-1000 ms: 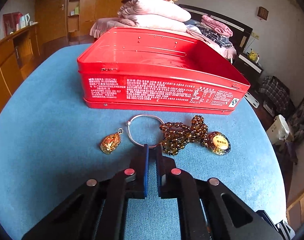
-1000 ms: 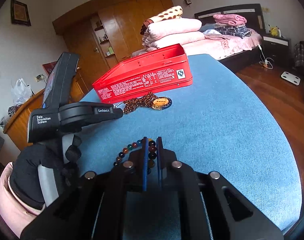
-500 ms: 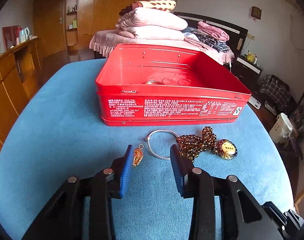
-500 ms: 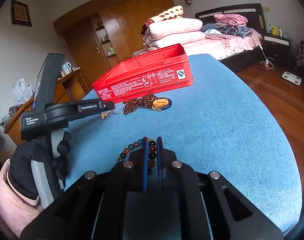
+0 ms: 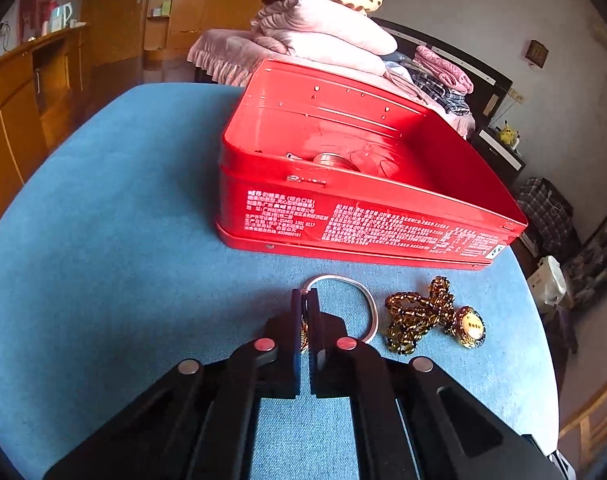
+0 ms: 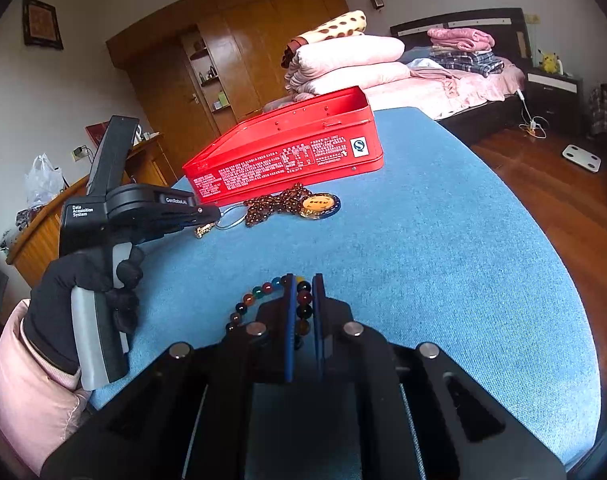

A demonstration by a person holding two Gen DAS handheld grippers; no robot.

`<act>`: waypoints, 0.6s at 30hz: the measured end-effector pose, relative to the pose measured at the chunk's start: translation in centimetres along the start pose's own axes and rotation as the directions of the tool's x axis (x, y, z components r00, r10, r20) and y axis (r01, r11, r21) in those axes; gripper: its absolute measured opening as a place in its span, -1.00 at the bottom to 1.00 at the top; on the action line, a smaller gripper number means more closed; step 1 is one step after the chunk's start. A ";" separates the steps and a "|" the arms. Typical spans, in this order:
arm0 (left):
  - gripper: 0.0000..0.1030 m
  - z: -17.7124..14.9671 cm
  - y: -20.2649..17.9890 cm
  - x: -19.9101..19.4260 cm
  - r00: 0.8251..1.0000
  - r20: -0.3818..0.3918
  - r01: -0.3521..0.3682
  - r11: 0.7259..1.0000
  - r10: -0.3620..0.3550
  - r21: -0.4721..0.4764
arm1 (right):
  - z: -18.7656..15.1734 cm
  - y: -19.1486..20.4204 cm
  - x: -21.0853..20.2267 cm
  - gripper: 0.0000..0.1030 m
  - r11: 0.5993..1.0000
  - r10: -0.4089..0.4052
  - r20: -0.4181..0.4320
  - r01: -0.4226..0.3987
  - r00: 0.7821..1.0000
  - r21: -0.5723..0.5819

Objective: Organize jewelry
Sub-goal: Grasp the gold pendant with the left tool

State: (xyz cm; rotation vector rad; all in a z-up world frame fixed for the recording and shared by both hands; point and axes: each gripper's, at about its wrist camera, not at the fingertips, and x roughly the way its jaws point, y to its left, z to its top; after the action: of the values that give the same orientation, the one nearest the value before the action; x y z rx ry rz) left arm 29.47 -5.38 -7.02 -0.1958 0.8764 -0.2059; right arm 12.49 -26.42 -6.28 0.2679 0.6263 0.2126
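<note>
The gold pendant [image 5: 303, 336] sits pinched between the blue pads of the left tool [image 5: 305, 300], whose jaws have come together on it – only a sliver of gold shows in the gap, and from the right wrist view it hangs just under the tool's tip, close above the blue surface [image 5: 123, 240]. Just beside it lies the silver bangle [image 5: 359, 300], and next to that the heap of amber beads [image 5: 417, 318] with its round gold medallion [image 5: 471, 326]. Behind them stands the open red tin [image 5: 367, 184], with a silvery piece resting on its floor. Well apart from this group, the right tool [image 6: 303, 292] is clamped on a bracelet of multicoloured beads [image 6: 259, 296] – the strand curls out to the left of its pads. A black-gloved hand [image 6: 83, 296] with a pink sleeve grips the left tool's handle.
</note>
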 end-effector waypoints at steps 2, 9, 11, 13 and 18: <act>-0.94 -0.3 -0.4 -0.4 1.000 0.001 -0.004 1.000 0.004 0.016 | 0.0 0.0 0.0 -0.87 1.000 -0.002 -0.001 0.002 1.000 0.000; -0.66 -1.8 -1.5 -1.1 1.000 -0.019 0.000 0.997 0.002 0.078 | 0.0 0.0 0.1 -0.87 1.000 -0.009 -0.004 0.009 1.000 0.002; -0.69 -2.4 -1.8 -1.4 1.000 -0.018 -0.005 0.995 0.007 0.095 | -0.1 -0.1 0.1 -0.87 1.000 -0.011 -0.005 0.011 1.000 0.002; -0.71 -2.9 -1.8 -1.9 1.000 -0.017 0.006 0.995 -0.005 0.099 | -0.1 0.0 0.1 -0.87 1.000 -0.012 -0.006 0.012 1.000 0.000; -1.00 -3.8 -1.4 -2.6 1.000 0.005 0.004 0.992 -0.005 0.122 | 0.0 -0.1 0.2 -0.87 1.000 -0.015 -0.008 0.015 1.000 0.002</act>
State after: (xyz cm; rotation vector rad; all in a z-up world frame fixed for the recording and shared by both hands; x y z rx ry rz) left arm 24.81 -6.37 -7.10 -0.0841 0.8557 -0.2628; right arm 12.63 -26.48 -6.47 0.2648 0.6360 0.1990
